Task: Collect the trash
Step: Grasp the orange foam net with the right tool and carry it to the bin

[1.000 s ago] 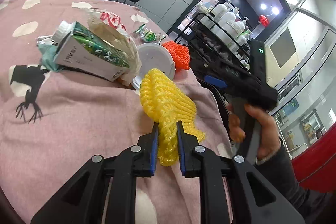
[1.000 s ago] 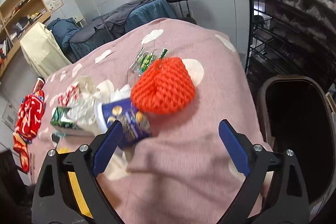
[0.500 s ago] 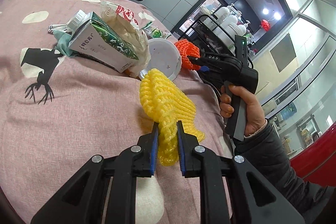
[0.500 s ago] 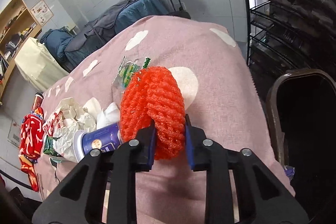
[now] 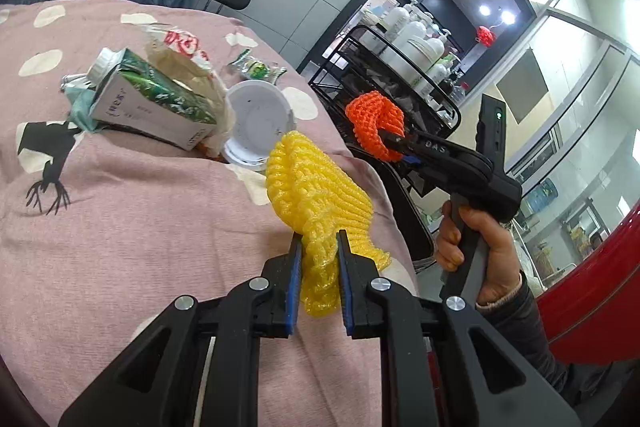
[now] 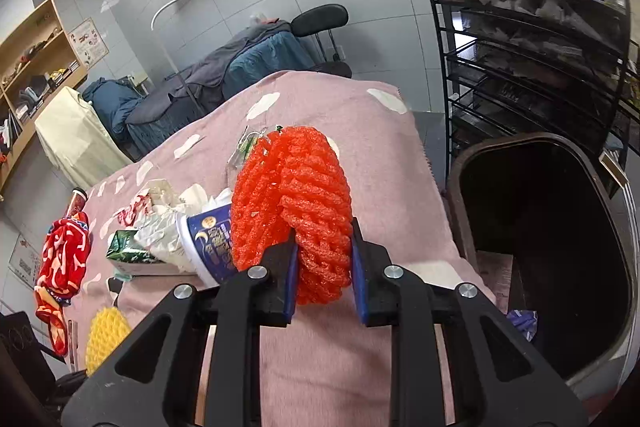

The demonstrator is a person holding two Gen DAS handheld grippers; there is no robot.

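**Foam nets pinched in both grippers, bin waiting at the table's edge**

Orange foam net (image 6: 296,211) sits squeezed between the jaws of your right gripper (image 6: 322,267), lifted clear of the pink cloth (image 6: 328,359) and bulging above the pads. You have it by its lower edge, which leaves most of the net free to drop once you let go. The yellow net (image 5: 316,195) is held the same way in your left gripper (image 5: 318,283): jaws pressed in on its narrow tail, the wider part flopping forward over the cloth. Both nets crush easily, so the narrow gap between the pads looks like a firm hold rather than an empty close.

Your right hand (image 5: 476,243) carries its gripper out past the table's far corner, towards the dark bin (image 6: 548,239), which stands open just beside the table, below the wire rack (image 6: 520,39). That placement makes sense: the bin's mouth is wide and close, so a short swing should bring either net over it.

Left on the cloth, bunched together, are a green carton (image 5: 152,103), a white cup (image 5: 256,119), crumpled paper (image 6: 168,223) and a small green wrapper (image 5: 256,69). These seem the next pieces to collect.
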